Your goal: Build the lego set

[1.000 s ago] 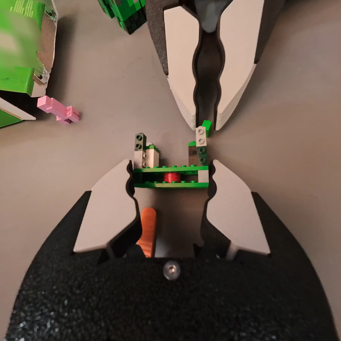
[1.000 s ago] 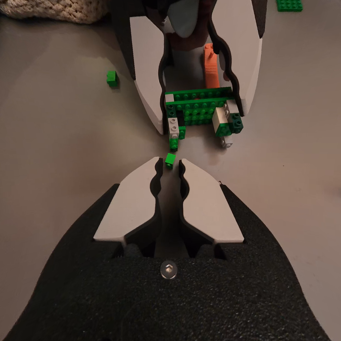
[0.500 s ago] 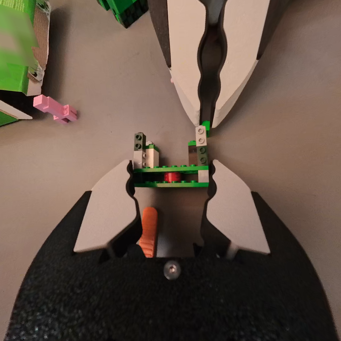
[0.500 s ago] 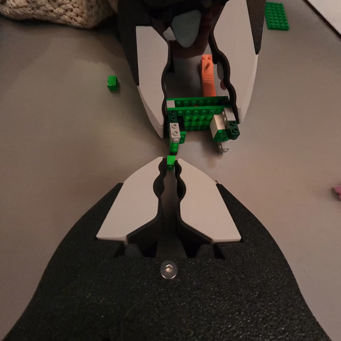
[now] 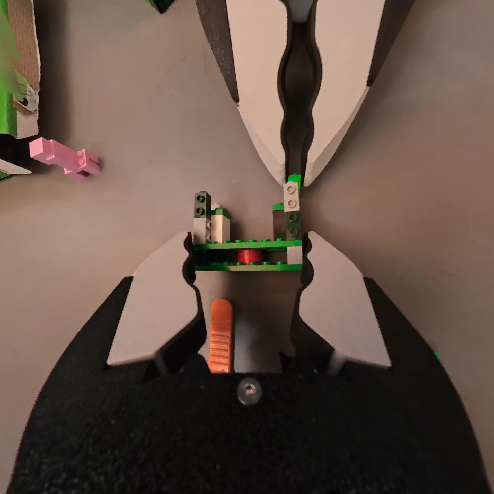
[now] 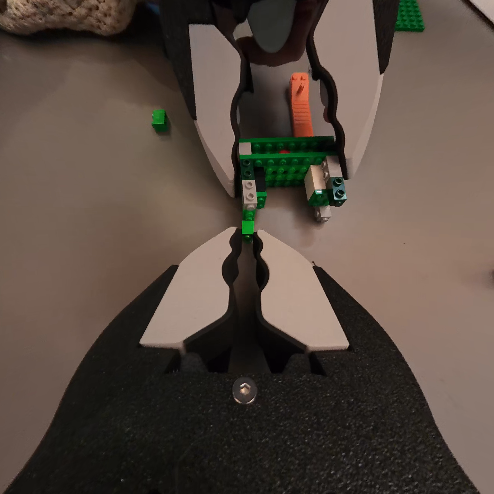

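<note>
The lego build (image 5: 247,242) has two green plates with a red round piece between them and grey, dark green and green posts sticking out. My left gripper (image 5: 247,240) is shut on its two ends and holds it just above the table. My right gripper (image 5: 294,183) comes in from the far side, shut on a small green brick (image 5: 294,177). In the right wrist view the small green brick (image 6: 247,227) sits at the tips of my right gripper (image 6: 246,232) and touches the end of the left post of the build (image 6: 286,165).
An orange brick separator (image 5: 220,336) lies on the table between the left fingers. A pink lego piece (image 5: 66,160) and a green box (image 5: 8,80) are at the left. A loose green brick (image 6: 159,120), a green plate (image 6: 409,16) and a knitted cloth (image 6: 61,13) lie farther off. Some 5 centimetres of space lies between my two pairs of fingers. Between my left fingertips and the orange brick separator (image 5: 220,336) there is roughly 7 centimetres. Look for it in the right wrist view (image 6: 304,116) too.
My right gripper has moved in toward the build with the small green brick, closing the gap until the brick meets the post's end. The left gripper has held still.
</note>
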The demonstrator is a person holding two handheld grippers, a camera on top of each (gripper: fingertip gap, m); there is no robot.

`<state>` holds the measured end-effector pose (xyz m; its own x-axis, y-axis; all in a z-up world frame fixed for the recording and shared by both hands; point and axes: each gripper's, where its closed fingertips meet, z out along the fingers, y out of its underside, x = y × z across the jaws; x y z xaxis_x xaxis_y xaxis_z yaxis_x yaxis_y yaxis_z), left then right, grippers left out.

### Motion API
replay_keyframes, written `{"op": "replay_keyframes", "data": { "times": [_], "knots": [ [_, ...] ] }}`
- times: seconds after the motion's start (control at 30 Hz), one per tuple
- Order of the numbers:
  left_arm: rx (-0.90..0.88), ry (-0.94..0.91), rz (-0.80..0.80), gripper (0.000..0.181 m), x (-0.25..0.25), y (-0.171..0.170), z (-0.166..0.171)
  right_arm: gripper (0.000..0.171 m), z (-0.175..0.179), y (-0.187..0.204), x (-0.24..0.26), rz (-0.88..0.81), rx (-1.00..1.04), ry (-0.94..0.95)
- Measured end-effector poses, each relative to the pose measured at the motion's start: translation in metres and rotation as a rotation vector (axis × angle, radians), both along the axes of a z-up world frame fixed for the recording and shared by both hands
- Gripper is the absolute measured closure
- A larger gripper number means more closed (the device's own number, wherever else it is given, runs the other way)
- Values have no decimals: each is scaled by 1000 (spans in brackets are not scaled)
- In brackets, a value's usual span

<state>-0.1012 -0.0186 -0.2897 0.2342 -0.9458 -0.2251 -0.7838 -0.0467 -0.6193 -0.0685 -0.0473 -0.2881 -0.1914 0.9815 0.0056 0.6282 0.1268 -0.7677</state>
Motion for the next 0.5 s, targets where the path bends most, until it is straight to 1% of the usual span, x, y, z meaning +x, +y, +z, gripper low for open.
{"op": "replay_keyframes", "data": {
  "times": [0.3,0.5],
  "knots": [
    [-10,60,-9,104,-1,-1,0,163,-1,-2,-2,1,-28,-6],
    [-15,57,0,104,-1,-2,0,164,-1,-2,-3,-6,-27,-7]
  ]
}}
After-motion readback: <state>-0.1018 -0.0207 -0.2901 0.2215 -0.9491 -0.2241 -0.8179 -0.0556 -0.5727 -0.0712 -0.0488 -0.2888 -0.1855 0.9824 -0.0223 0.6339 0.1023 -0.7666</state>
